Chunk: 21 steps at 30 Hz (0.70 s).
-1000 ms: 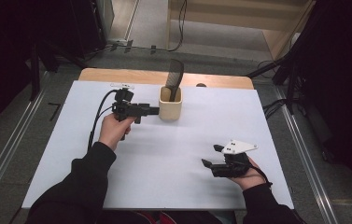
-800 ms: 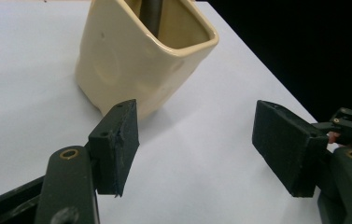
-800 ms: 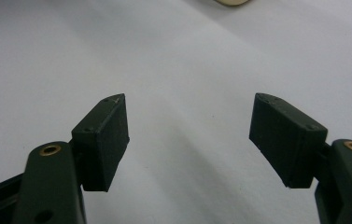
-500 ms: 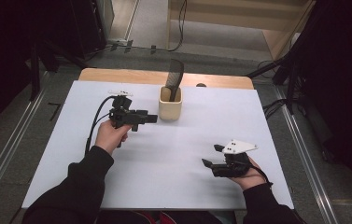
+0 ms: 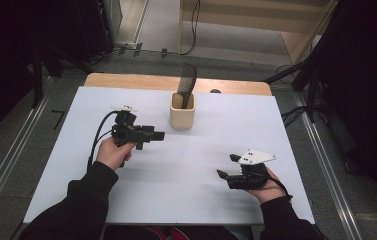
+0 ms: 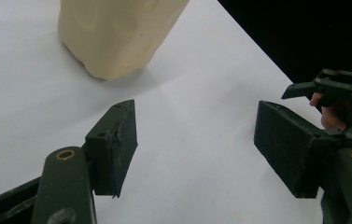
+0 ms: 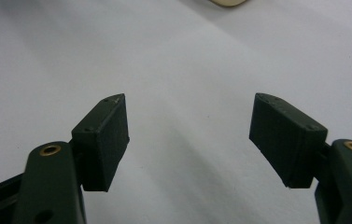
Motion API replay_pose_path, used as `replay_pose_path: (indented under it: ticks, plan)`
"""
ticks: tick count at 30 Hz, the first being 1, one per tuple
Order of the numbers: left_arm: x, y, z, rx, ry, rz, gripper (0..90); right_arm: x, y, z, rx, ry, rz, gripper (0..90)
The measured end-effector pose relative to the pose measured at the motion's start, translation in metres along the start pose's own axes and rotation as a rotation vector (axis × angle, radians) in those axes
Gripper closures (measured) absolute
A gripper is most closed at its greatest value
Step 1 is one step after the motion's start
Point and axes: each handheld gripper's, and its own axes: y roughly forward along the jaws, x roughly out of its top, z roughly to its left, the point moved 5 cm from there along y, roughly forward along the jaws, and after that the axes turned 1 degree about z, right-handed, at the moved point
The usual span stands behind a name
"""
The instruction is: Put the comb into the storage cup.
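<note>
A cream holder [image 5: 182, 116] stands near the back middle of the white table [image 5: 186, 200], with a black mesh utensil [image 5: 187, 81] sticking up out of it. My left gripper [image 5: 157, 135] hovers just left of the holder, open and empty, pointing right. In the left gripper view the holder [image 6: 117, 32] sits beyond the spread jaws of the left gripper [image 6: 197, 144]. My right gripper [image 5: 225, 167] rests low at the front right, open with nothing between its jaws. In the right gripper view the right gripper [image 7: 190, 135] faces bare table.
A wooden strip [image 5: 126, 80] runs along the table's back edge. A black cable [image 5: 98, 137] trails from the left gripper. Metal rails [image 5: 6, 165] flank the table on the floor. The other hand and its gripper [image 6: 341, 100] show at the right of the left gripper view.
My left gripper has drawn back from the holder, moving left and toward the person. The right gripper has stayed put.
</note>
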Motion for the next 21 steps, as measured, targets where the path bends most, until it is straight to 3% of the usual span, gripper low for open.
replay_pose_path:
  ticks: [13, 21]
  plan:
    - [-0.019, -0.014, -0.011, 0.015, 0.027, 0.017, 29.7, -0.001, 0.001, 0.000, 0.001, -0.006, 0.010, 26.5]
    - [-0.032, -0.024, -0.012, 0.007, 0.014, 0.017, 29.6, -0.001, 0.000, 0.000, 0.003, -0.006, 0.008, 26.5]
